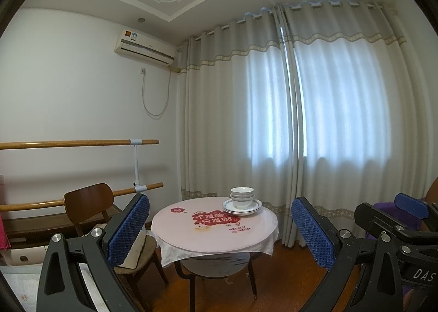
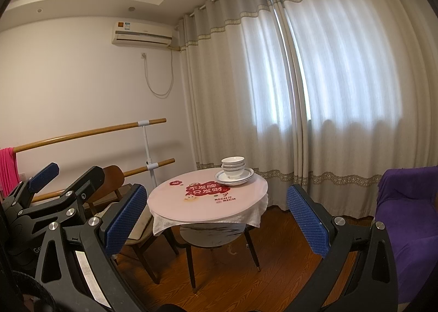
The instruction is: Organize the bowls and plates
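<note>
1. Curtained room; round table (image 1: 208, 235) at lower centre carries bowls (image 1: 242, 197) stacked on plates (image 1: 242, 206).
2. Left gripper (image 1: 219, 232) and right gripper (image 2: 216, 219): fingers wide apart, empty, far off.
3. Stacking looks done; next likely approach.

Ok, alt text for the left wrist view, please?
White bowls stacked on white plates sit at the far edge of a round pink table. The open left tool frames it from a distance, empty, with curtains behind.
</note>
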Tool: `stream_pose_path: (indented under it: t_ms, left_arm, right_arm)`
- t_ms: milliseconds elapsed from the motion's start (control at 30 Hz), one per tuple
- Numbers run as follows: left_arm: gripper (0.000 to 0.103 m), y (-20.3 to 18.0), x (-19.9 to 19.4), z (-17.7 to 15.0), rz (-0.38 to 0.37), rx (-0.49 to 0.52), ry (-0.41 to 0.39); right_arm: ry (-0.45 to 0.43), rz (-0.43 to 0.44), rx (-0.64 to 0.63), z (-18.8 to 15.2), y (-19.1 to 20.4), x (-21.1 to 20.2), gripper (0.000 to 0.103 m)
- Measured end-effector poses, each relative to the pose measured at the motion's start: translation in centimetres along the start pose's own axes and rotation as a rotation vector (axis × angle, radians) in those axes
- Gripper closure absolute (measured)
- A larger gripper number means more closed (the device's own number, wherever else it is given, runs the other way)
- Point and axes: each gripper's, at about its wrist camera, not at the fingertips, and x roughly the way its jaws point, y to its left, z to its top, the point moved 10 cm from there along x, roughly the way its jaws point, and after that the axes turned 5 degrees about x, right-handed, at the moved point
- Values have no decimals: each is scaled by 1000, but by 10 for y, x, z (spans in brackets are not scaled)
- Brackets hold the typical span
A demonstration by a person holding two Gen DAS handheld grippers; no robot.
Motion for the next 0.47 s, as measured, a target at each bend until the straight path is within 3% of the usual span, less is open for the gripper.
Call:
stream_pose_path:
  t_ms: [467]
  left_arm:
    - [1,1,5,-3,2,0,9]
  right_arm:
    - [9,-3,4,-9,2,5,0]
